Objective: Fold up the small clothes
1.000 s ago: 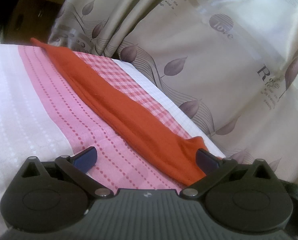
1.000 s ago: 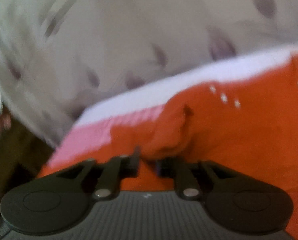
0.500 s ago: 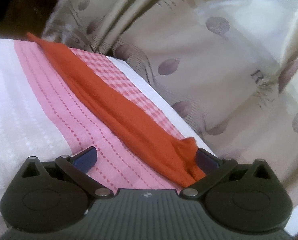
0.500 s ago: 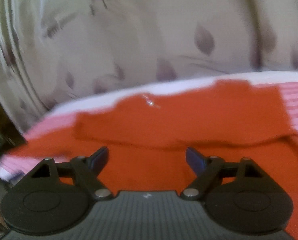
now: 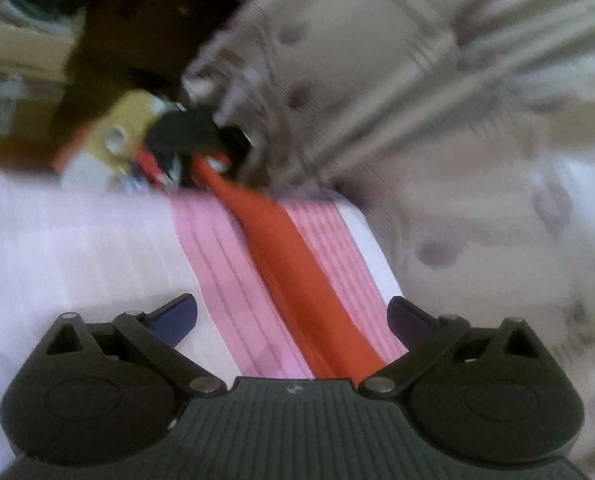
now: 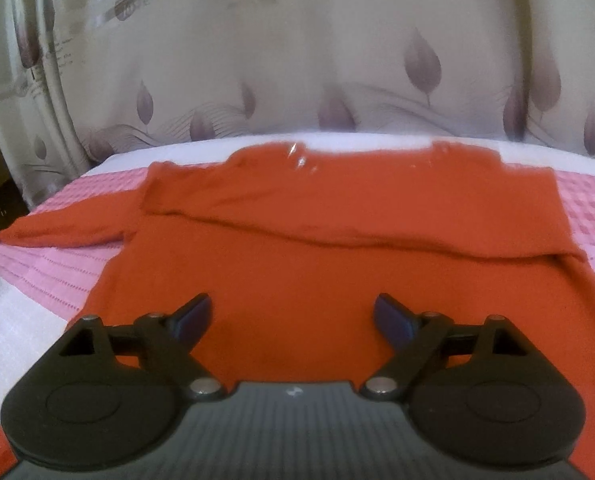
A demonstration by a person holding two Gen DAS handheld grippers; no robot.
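Beige curtains printed with purple leaves hang behind a surface covered by a white and pink patterned cloth. On that cloth lies an orange shirt, spread flat with its far part folded over toward the camera, so a fold edge runs across it from side to side; a sleeve sticks out to the left.

Only the right wrist view shows this full spread. The left wrist view, heavily blurred, looks along the cloth from the side and shows the shirt as a narrow orange strip running away along the pink stripes. At the strip's far end it also shows a dark device with a yellowish part, too smeared to identify.

The right hand-held gripper hangs over the near half of the shirt with its jaws spread wide, gripping nothing. The left hand-held gripper is likewise wide open, the orange strip passing between its fingers without being pinched.
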